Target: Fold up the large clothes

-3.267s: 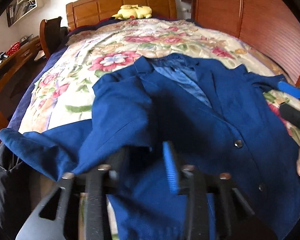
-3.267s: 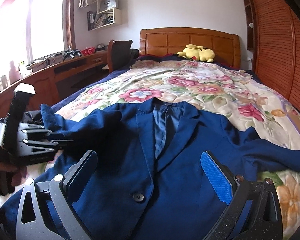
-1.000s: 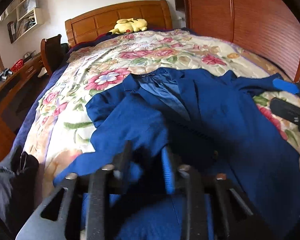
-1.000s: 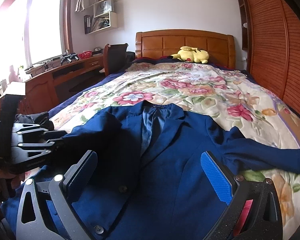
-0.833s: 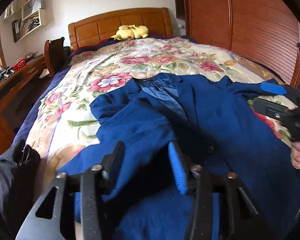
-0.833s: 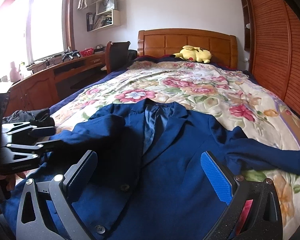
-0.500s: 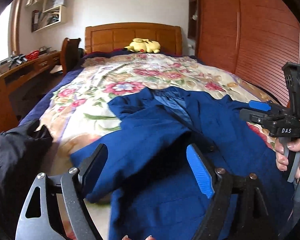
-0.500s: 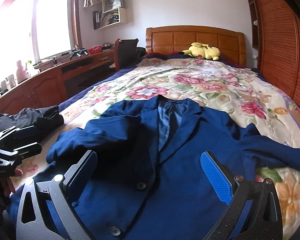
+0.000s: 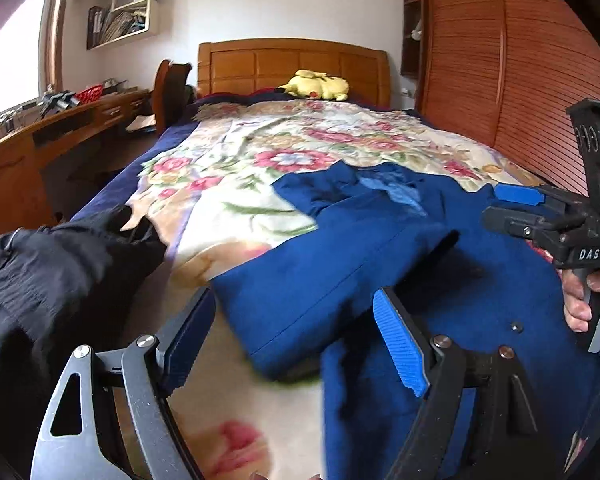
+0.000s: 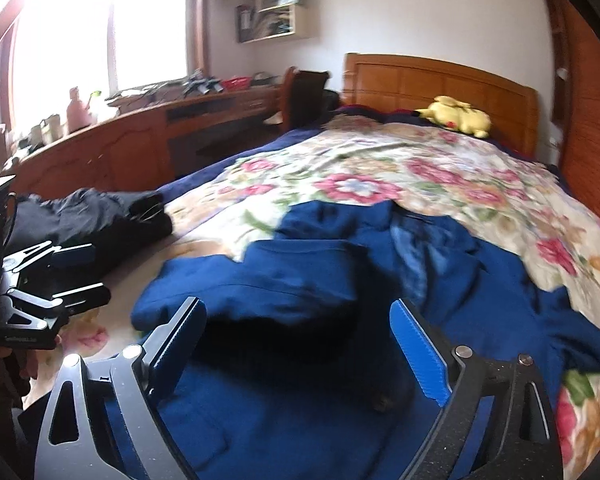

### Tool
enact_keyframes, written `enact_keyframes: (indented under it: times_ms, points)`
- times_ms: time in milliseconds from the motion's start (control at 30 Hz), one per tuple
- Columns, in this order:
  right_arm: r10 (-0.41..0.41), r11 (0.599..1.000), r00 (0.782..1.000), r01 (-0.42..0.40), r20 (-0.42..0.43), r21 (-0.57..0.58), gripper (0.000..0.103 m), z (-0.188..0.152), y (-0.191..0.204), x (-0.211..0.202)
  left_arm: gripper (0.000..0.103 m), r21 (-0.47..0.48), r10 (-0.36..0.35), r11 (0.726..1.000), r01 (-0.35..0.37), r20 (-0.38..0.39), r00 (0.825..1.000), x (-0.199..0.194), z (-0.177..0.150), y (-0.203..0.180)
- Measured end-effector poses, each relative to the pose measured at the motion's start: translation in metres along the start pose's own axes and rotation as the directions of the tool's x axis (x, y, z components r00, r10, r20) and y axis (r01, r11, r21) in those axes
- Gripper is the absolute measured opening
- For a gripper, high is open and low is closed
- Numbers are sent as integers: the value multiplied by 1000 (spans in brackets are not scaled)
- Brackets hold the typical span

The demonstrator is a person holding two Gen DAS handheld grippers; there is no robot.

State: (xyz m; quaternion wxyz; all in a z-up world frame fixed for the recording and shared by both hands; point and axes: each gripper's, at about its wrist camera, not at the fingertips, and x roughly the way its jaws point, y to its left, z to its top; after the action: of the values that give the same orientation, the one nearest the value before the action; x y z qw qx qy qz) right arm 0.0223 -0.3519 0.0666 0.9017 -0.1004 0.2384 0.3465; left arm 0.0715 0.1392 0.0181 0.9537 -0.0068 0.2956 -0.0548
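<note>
A blue blazer (image 10: 340, 280) lies on the floral bedspread (image 10: 420, 168), one sleeve folded across its front. The right gripper (image 10: 300, 344) hovers over the blazer, jaws closing, nothing between them. Left of the blazer: dark clothes (image 10: 96, 216) and the left gripper (image 10: 80, 276).

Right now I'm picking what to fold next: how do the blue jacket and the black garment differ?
The blue jacket lies spread mid-bed, one sleeve folded across its front; the black garment sits bunched at the bed's edge. The jacket shows buttons; the black garment shows none. Both rest on the floral quilt.
</note>
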Motion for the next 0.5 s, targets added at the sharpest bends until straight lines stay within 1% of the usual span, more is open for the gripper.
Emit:
enact_keyframes:
  times_ms: [200, 300, 367, 500]
  points:
    - [76, 996, 995, -79, -57, -49, 90, 8, 23, 43, 82, 10, 11, 1000, -11, -2, 1000, -9, -13, 17]
    - [111, 991, 990, -116, -88, -63, 86, 10, 30, 59, 82, 14, 20, 1000, -20, -1, 1000, -12, -17, 22]
    - [125, 988, 986, -134, -111, -80, 81, 13, 34, 69, 82, 2, 15, 1000, -15, -3, 1000, -14, -19, 28]
    - [160, 977, 977, -177, -143, -118, 77, 18, 38, 79, 82, -30, 10, 999, -10, 0, 1000, -16, -20, 39]
